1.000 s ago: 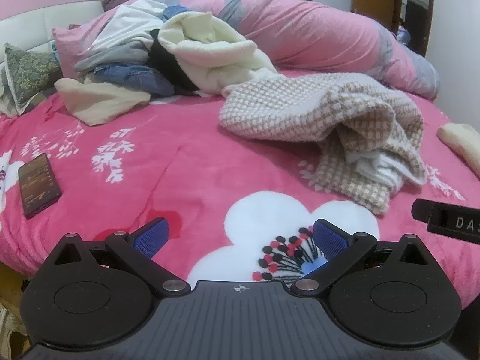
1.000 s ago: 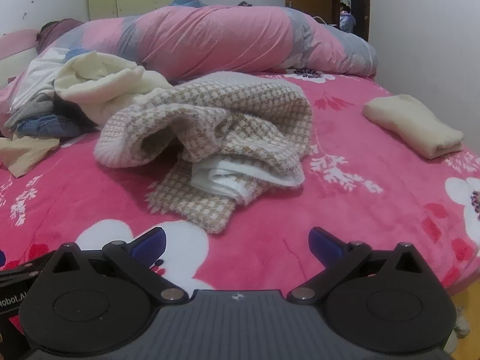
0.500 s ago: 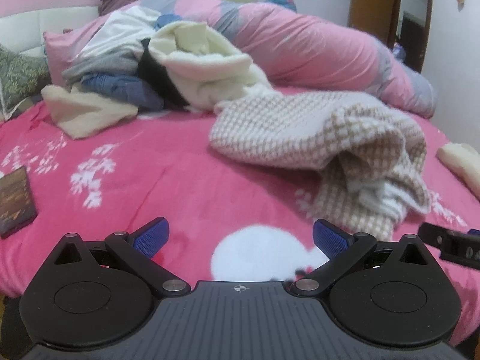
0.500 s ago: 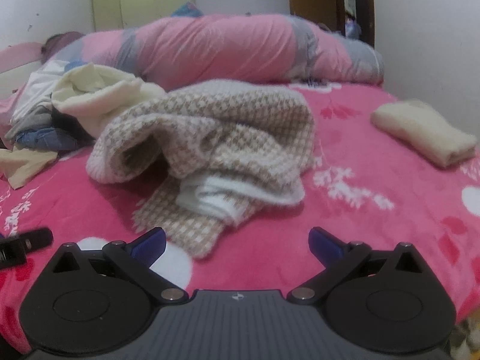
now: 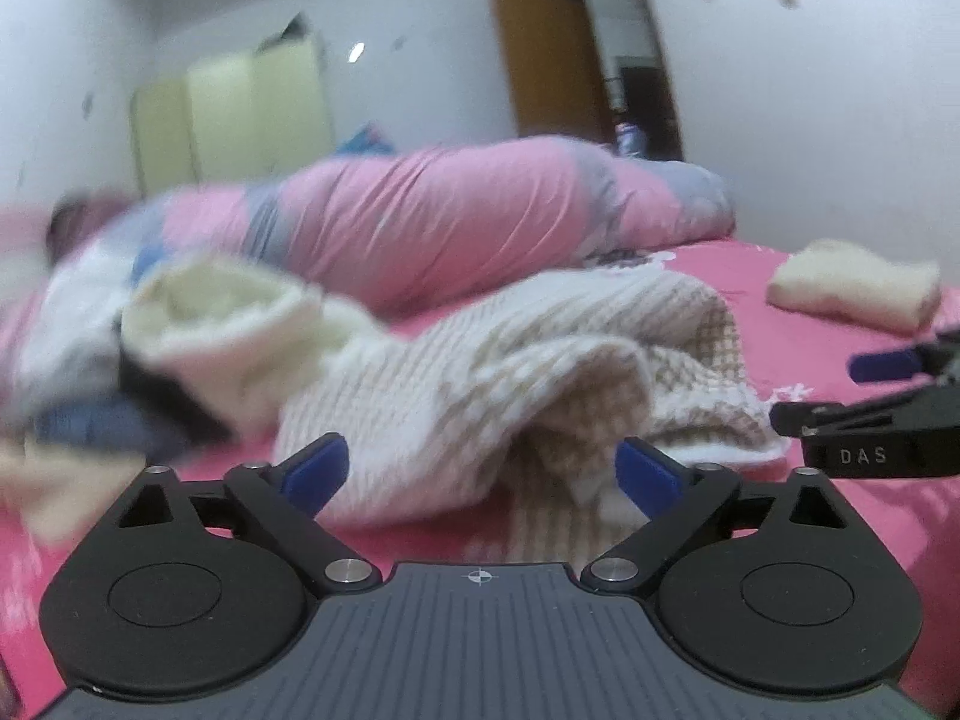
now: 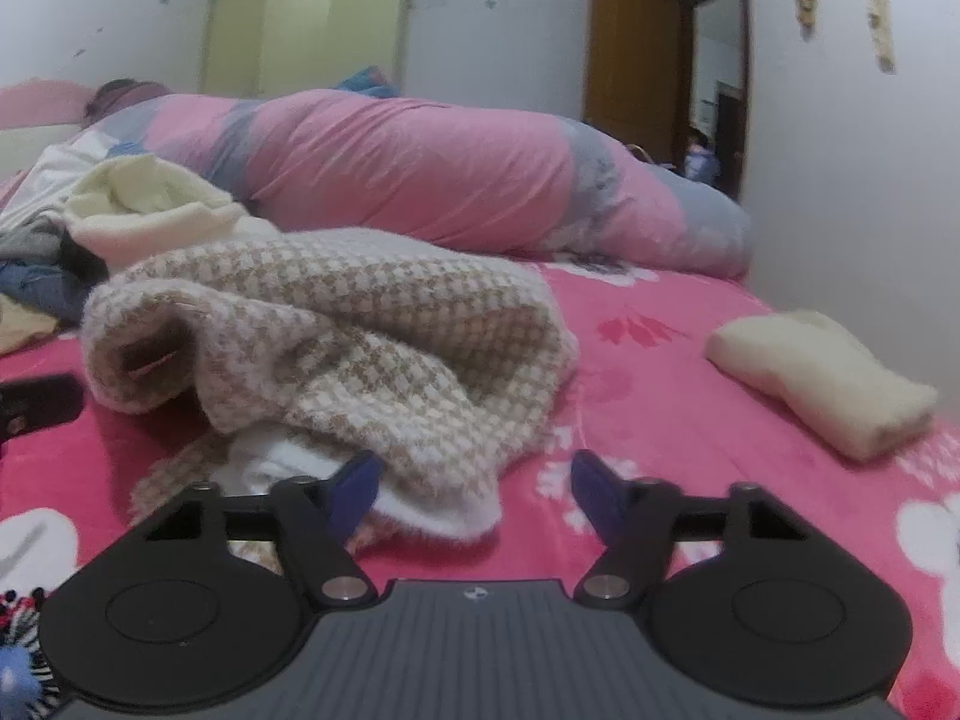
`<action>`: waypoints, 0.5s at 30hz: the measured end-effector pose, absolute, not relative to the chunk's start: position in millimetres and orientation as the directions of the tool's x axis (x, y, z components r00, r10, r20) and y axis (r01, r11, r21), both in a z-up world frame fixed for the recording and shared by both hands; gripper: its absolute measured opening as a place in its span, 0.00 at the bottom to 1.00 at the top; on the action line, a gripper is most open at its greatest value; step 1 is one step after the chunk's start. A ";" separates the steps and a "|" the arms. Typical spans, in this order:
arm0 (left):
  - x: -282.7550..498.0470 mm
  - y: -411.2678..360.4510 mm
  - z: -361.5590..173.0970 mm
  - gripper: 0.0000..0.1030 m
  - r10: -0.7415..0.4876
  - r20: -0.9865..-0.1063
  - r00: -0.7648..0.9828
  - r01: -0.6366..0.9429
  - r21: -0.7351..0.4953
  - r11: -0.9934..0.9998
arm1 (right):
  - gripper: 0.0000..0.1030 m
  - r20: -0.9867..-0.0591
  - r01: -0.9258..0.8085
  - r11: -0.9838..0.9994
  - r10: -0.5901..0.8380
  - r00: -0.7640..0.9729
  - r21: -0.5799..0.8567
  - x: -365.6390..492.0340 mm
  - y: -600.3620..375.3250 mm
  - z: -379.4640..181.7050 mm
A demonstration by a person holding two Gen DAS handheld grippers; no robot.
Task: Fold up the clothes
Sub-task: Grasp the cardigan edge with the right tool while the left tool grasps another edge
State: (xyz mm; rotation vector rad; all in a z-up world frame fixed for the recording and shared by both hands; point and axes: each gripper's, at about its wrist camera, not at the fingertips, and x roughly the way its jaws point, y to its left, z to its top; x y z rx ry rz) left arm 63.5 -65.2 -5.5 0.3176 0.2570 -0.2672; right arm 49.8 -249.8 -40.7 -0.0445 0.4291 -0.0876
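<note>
Closing in on the houndstooth sweater (image 6: 336,324) from both sides now, much nearer than a second back, phone dropped out of the left view. Left gripper (image 5: 480,474) narrowing its jaws at the near-left fold of the sweater, cloth lying between the blue pads but not yet pinched. Right gripper (image 6: 474,492) also closing, its left pad touching the sweater's near white hem, nothing clamped so far. Probably aiming for two edges, to lift and spread the crumpled heap flat on the pink blanket (image 6: 690,468). Sitting right of the sweater: a folded cream garment (image 6: 822,384), likely finished. Waiting behind-left of the sweater: the unfolded clothes pile (image 6: 120,210). No baskets or boxes showing anywhere.
</note>
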 end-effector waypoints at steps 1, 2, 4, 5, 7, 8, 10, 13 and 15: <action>66.7 -71.2 -7.4 0.83 -0.215 -0.273 0.938 0.297 0.308 0.904 | 0.63 -0.412 0.058 0.996 -0.081 0.907 -0.067 54.9 -250.2 -42.5; 70.5 -75.1 -9.7 0.80 -0.218 -0.269 0.938 0.302 0.328 0.895 | 0.63 -0.418 0.044 0.997 -0.068 0.906 -0.065 60.1 -250.5 -45.1; 78.3 -82.2 -14.5 0.72 -0.223 -0.264 0.938 0.311 0.364 0.878 | 0.63 -0.435 0.023 0.999 -0.041 0.900 -0.046 71.5 -253.3 -50.1; 82.3 -85.7 -16.9 0.65 -0.226 -0.262 0.938 0.316 0.382 0.869 | 0.63 -0.442 0.013 0.999 -0.028 0.897 -0.035 76.8 -254.9 -52.6; 91.0 -89.9 -21.4 0.62 -0.206 -0.257 0.944 0.299 0.411 0.861 | 0.63 -0.455 0.004 1.000 -0.005 0.891 -0.004 84.9 -259.3 -57.5; 95.5 -91.9 -23.6 0.60 -0.194 -0.255 0.947 0.290 0.425 0.858 | 0.63 -0.461 -0.002 1.000 0.009 0.887 0.015 88.2 -261.5 -59.7; 99.8 -94.4 -25.5 0.58 -0.183 -0.233 0.955 0.271 0.438 0.857 | 0.63 -0.474 -0.012 0.998 0.038 0.880 0.056 92.2 -266.1 -64.5; 107.9 -93.3 -24.3 0.48 -0.174 -0.210 0.962 0.248 0.410 0.878 | 0.63 -0.494 -0.026 0.993 0.078 0.866 0.111 98.6 -272.1 -73.0; 112.2 -89.8 -21.3 0.37 -0.166 -0.198 0.966 0.230 0.365 0.902 | 0.63 -0.496 -0.034 0.988 0.104 0.862 0.148 100.9 -276.1 -77.1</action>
